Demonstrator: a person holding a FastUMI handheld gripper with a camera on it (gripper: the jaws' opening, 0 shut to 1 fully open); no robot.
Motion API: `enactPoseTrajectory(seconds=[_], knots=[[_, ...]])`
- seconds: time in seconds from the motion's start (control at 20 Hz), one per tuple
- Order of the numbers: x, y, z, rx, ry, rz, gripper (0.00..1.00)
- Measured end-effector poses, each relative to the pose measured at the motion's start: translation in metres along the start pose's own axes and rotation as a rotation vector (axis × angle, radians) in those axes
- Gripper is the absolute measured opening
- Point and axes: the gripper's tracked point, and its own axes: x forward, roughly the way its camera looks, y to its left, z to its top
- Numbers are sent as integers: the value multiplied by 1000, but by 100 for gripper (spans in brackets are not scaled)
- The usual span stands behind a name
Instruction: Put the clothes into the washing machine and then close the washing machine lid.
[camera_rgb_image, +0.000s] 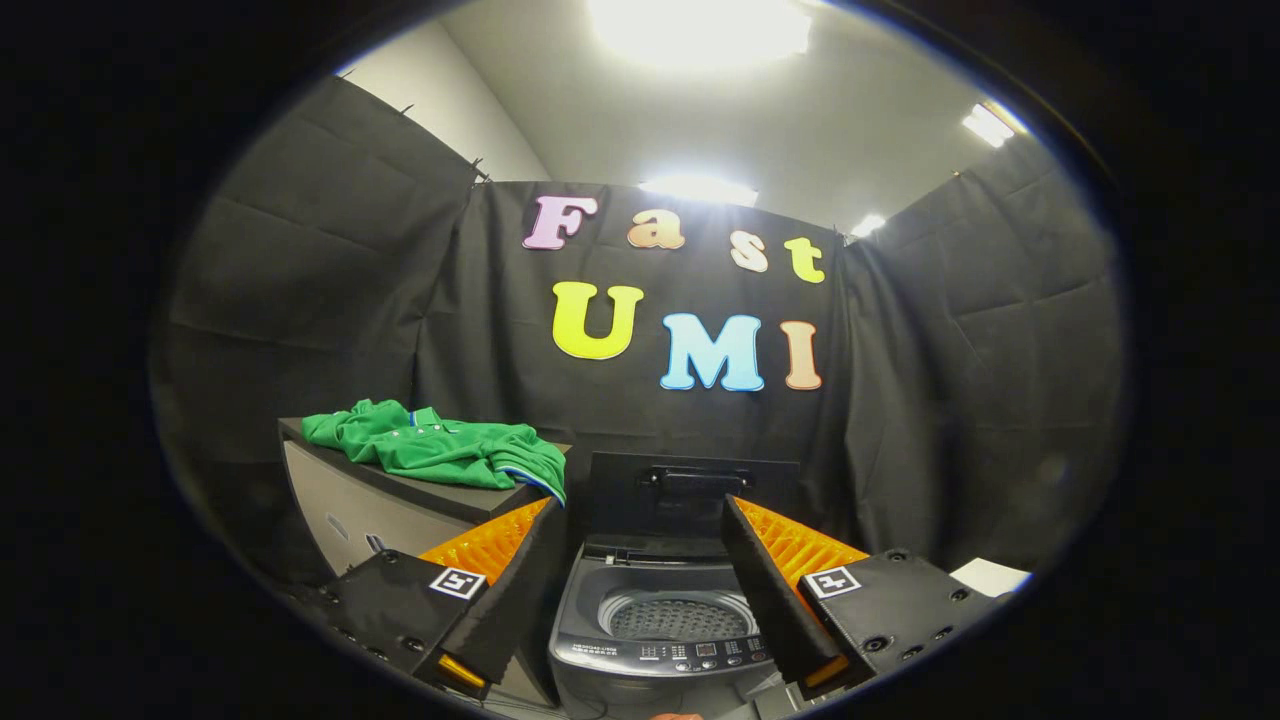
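My claw (645, 520) spread wide and holding nothing, washing machine (655, 620) seen between its fingers, lid (690, 490) raised upright at the back, drum (678, 618) open with no clothes visible inside, green shirt (440, 448) heaped on grey worktop (400, 500) beside the machine.

Green shirt (440, 447) – blue-and-white hem trim, dark grey washing machine (655, 610), black lid (690, 490), grey cabinet (370, 505)

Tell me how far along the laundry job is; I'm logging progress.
Barely begun. The washing machine has its lid up and its drum bare. The green clothes lie on the cabinet beside it. The gripper fingers are open, holding nothing. Loading and lid closing remain.
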Motion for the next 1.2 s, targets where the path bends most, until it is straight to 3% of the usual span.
enactPoseTrajectory(seconds=[0.6,0.9,1.2], knots=[[14,14,0,10,21,27,99],[25,39,26,7,-2,44,99],[45,75,49,112,69,80,99]])
